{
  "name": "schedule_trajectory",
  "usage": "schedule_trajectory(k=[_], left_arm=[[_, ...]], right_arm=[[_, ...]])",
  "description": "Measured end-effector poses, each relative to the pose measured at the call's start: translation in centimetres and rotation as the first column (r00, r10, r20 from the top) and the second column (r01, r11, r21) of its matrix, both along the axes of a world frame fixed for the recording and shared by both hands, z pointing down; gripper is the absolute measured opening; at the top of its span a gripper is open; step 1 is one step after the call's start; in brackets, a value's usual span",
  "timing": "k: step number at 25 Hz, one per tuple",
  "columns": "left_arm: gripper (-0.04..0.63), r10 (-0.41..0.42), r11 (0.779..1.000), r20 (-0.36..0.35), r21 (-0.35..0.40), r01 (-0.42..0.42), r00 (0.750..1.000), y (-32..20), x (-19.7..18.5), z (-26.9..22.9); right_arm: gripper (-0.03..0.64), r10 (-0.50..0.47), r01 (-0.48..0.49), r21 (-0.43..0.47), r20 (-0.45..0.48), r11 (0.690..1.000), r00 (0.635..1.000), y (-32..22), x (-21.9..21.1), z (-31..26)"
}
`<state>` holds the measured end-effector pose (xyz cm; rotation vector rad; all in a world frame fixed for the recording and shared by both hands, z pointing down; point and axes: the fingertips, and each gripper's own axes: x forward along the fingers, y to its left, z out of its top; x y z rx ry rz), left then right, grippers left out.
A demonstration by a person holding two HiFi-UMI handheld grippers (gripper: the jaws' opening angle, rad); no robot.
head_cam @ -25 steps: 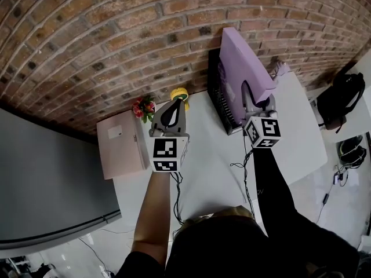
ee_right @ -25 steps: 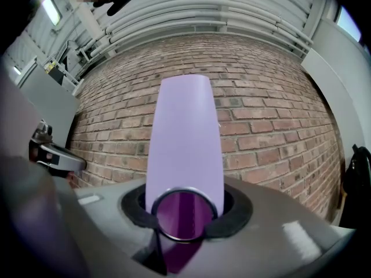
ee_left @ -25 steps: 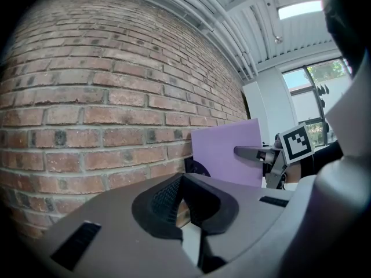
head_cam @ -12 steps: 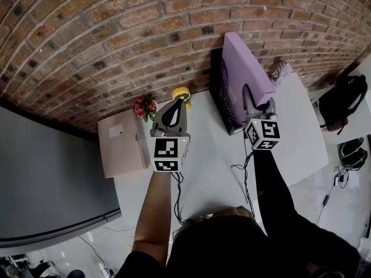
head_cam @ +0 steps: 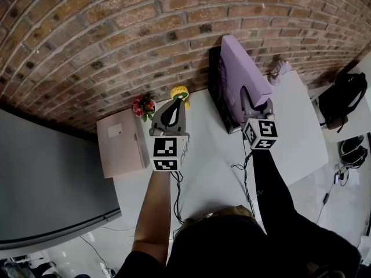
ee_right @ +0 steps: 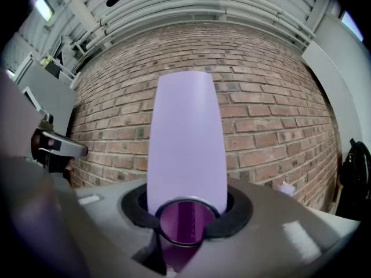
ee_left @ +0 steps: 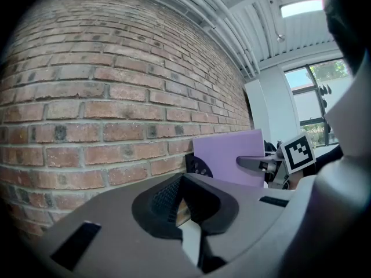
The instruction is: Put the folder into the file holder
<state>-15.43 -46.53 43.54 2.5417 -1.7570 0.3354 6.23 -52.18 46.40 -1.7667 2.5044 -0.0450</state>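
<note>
A lilac folder [head_cam: 243, 68] stands upright on edge, its lower part inside the black mesh file holder [head_cam: 215, 91] against the brick wall. My right gripper [head_cam: 255, 100] is shut on the folder's near edge. In the right gripper view the folder [ee_right: 185, 138] rises straight up from between the jaws of the right gripper [ee_right: 185, 204]. My left gripper [head_cam: 174, 106] hovers over the white table to the left of the holder, shut with nothing in it. In the left gripper view the folder [ee_left: 232, 155] and the holder [ee_left: 197, 165] show beyond the left gripper [ee_left: 181, 181].
A pale pink box [head_cam: 120, 143] lies at the table's left end. Red flowers [head_cam: 144, 106] and a yellow object [head_cam: 180, 92] stand by the wall. A small lilac thing [head_cam: 282, 68] sits right of the holder. Cables [head_cam: 243, 167] cross the table; a black backpack [head_cam: 342, 97] lies on the floor.
The right gripper has sunk a little with the folder, which now sits lower in the file holder. The left gripper has stayed where it was.
</note>
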Motion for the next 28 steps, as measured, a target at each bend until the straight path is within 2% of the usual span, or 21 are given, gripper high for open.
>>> schedule_trajectory(k=[24, 28], left_arm=[[0.009, 0.006, 1.0, -0.016, -0.012, -0.006, 1.0, -0.5, 0.3, 0.8], [0.009, 0.005, 1.0, -0.017, -0.015, -0.005, 1.0, -0.4, 0.2, 0.9]], right_arm=[[0.135, 0.013, -0.016, -0.078, -0.038, 0.997, 0.999, -0.4, -0.1, 2.7], [0.135, 0.011, -0.019, -0.128, -0.059, 0.992, 0.998, -0.5, -0.3, 3.9]])
